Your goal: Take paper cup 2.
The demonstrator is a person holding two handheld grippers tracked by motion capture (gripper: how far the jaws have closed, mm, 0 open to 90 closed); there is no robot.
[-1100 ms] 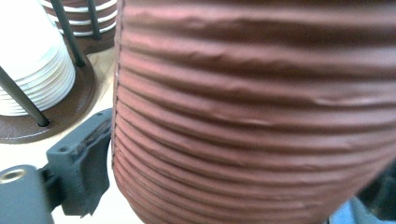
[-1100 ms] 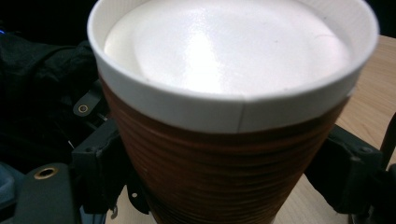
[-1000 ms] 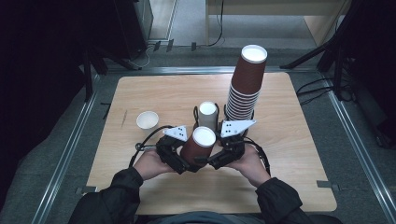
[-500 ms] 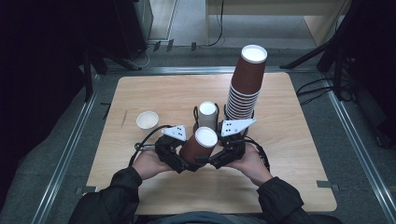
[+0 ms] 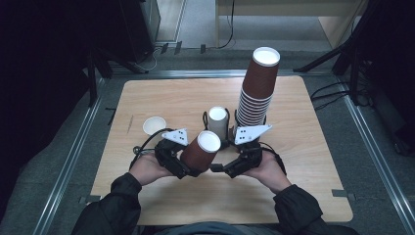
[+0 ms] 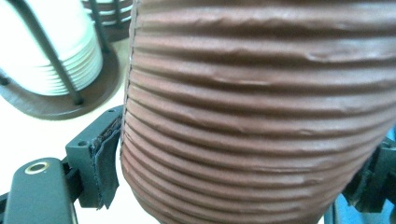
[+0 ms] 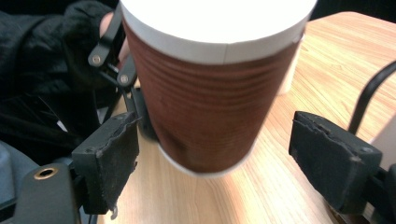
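— Dark floor and metal rails frame the pale wooden worktop (image 5: 161, 98). What sits at its left?

— One small white cup (image 5: 154, 125), standing alone, well apart from the hands.

— And the left gripper (image 5: 182, 161)?

— Its jaws have just been closing on the brown ribbed cup (image 5: 200, 151). In the left gripper view the left pad (image 6: 105, 163) presses on the ribbed wall, so I read it as clamped on the cup. Compared with a second ago the cup sits in the same place, tilted, its white-lined mouth turned up and away from the person.

— What does that mean for the work?

— I judge the cup to be passing into the left gripper's hold, ready to be carried off to be stacked or set down.

— The right gripper (image 5: 234, 166)?

— Released. In its own view both pads stand clear of the cup, one on each side, with wood showing between.

— What lies beyond?

— A short holder of white cups (image 5: 218, 122) just behind the held cup, then the tall leaning stack of brown cups (image 5: 257, 93) to the right. Both stand close, so a careless lift could knock them; the open right gripper is also near the cup's base.
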